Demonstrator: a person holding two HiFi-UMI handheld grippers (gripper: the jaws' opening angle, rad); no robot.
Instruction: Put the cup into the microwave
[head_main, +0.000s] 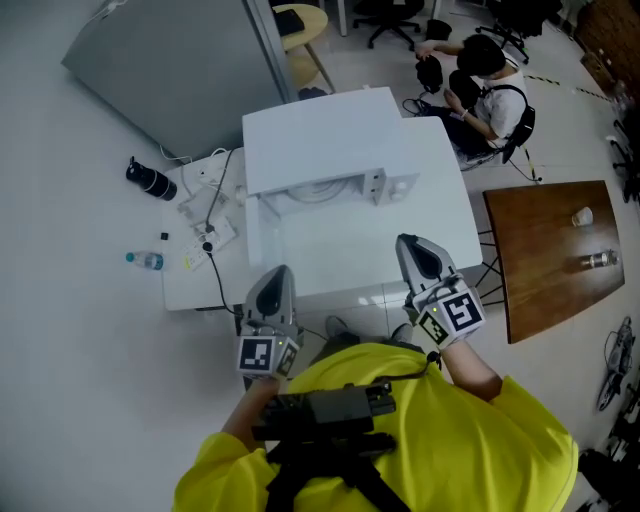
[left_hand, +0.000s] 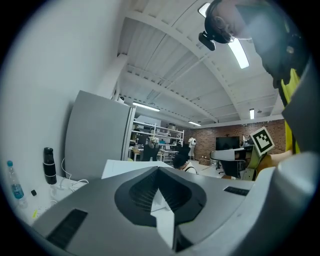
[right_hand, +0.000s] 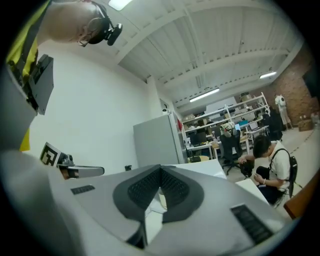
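A white microwave (head_main: 325, 145) stands on a white table (head_main: 440, 230), with its front towards me. I cannot tell whether its door is open. A small clear cup (head_main: 583, 215) stands on a brown table (head_main: 545, 270) to the right. Both grippers are held up close to my chest, over the white table's near edge and apart from the microwave. The left gripper (head_main: 275, 275) (left_hand: 159, 172) is shut with nothing in it. The right gripper (head_main: 412, 245) (right_hand: 160, 170) is also shut and empty, its tips pressed together.
A black bottle (head_main: 150, 180), a small water bottle (head_main: 145, 260) and a power strip with cables (head_main: 210, 235) lie left of the microwave. A grey cabinet (head_main: 170, 60) stands behind. A person (head_main: 485, 90) sits at the far right. A bottle (head_main: 600, 260) lies on the brown table.
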